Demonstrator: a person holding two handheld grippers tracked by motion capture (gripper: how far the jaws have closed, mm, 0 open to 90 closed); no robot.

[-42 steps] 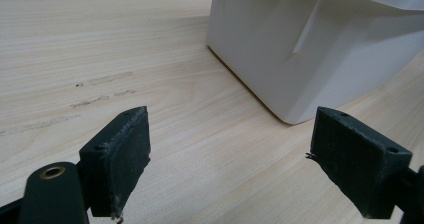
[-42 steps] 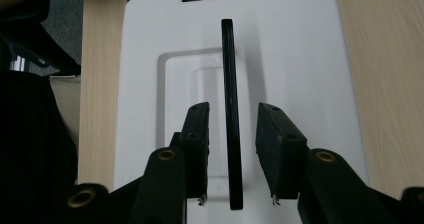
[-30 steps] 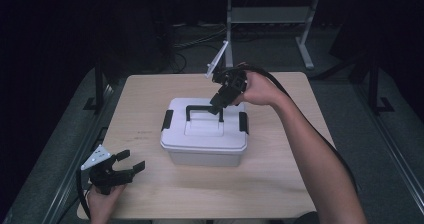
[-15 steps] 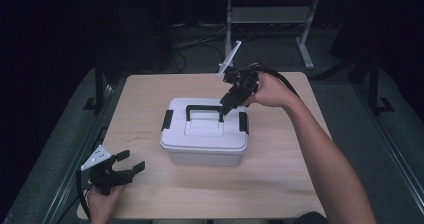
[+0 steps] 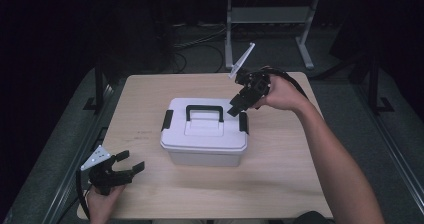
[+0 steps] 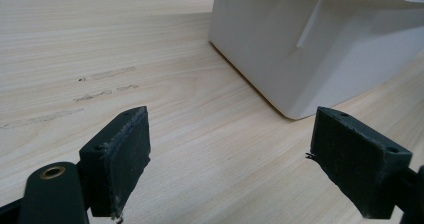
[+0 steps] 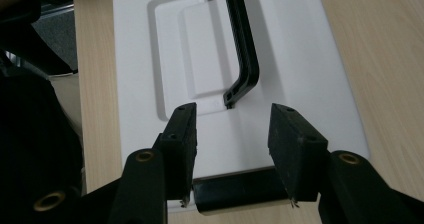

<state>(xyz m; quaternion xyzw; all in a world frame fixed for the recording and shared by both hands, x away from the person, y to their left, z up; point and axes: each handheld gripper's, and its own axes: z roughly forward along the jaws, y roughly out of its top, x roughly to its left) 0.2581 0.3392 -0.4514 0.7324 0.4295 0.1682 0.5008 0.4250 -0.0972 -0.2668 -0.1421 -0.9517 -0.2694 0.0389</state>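
Box: one white lidded storage box [image 5: 205, 131] sits near the middle of the wooden table [image 5: 280, 184], with its long side running left to right.
Handle: one black carry handle [image 5: 204, 111] lies flat on the lid; in the right gripper view [image 7: 243, 49] its far end is cut off by the top edge.
Latches: two black side latches, one on the left end [image 5: 167, 120] and one on the right end [image 5: 243, 122]. In the right gripper view the right latch [image 7: 235, 189] shows as a dark bar at the lid's near edge, partly hidden behind the jaws.
Right gripper: one, held in the person's hand over the right end of the box [image 5: 239, 104], tilted down toward the lid. Its jaws stand partly apart with nothing between them [image 7: 231, 151], poised above the right latch; whether they touch the lid or latch cannot be told.
Left gripper: one, at the near left corner of the table [image 5: 131, 164], well apart from the box. Its jaws are spread wide and empty [image 6: 231, 154], pointing toward the box's near left corner.
Box in left gripper view: the lower wall and rounded corner [image 6: 310, 49] show; the lid is cut off at the top.
Table marks: a few faint smudges [image 6: 102, 84] on the wood left of the box, too blurred to identify.
Background: dark floor with cables and a metal stand [image 5: 265, 19] beyond the far edge, hard to make out.
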